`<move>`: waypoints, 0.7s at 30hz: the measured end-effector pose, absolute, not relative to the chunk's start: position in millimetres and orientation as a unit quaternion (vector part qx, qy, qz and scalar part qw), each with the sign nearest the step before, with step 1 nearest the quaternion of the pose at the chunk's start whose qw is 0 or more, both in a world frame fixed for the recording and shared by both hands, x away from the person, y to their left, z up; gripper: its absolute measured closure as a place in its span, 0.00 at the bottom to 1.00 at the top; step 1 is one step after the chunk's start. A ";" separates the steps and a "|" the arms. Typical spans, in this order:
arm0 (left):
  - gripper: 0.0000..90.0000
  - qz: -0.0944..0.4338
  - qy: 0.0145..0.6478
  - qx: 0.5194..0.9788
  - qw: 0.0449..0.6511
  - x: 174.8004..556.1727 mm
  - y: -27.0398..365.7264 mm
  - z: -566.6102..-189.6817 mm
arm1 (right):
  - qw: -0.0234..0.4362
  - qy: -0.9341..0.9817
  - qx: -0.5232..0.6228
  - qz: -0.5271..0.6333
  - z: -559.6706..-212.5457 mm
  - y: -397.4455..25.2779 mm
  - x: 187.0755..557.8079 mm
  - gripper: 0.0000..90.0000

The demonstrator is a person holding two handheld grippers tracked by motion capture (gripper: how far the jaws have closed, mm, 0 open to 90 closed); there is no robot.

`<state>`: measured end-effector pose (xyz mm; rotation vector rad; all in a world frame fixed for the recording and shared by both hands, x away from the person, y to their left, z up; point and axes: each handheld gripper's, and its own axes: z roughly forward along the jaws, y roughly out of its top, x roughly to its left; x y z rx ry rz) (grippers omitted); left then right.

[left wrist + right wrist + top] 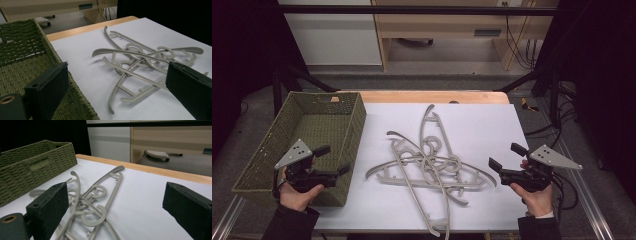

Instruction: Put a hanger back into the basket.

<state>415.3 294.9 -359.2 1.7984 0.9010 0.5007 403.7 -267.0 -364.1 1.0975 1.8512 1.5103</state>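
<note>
Hangers point(432, 167) — about five, grey, tangled on white sheet point(492, 125), one green basket point(312, 125), left gripper point(334, 161) and right gripper point(507, 156) — jaws wide apart, empty

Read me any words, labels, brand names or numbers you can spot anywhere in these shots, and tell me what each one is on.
There is no readable text in any view.
Pile of grey plastic clothes hangers: no markings visible.
Green woven basket: no tag or label.
White sheet on the table: blank.
Left claw and right claw: no lettering.
Small dark plate on the wooden cabinet behind: too small to read.
</note>
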 end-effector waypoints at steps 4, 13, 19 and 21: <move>0.05 0.208 0.374 0.748 0.507 415.2 295.0 -359.5 | 0.247 0.690 0.404 0.548 -362.5 -263.7 403.3 0.10; 0.05 0.206 0.374 0.752 0.502 417.4 293.3 -361.8 | 0.234 0.717 0.407 0.516 -356.2 -238.4 405.0 0.14; 0.05 0.204 0.373 0.753 0.502 417.9 292.1 -361.8 | 0.229 0.746 0.400 0.481 -351.1 -209.6 409.3 0.16; 0.05 0.203 0.373 0.753 0.502 417.5 291.7 -361.8 | 0.228 0.749 0.398 0.477 -351.1 -206.0 410.2 0.16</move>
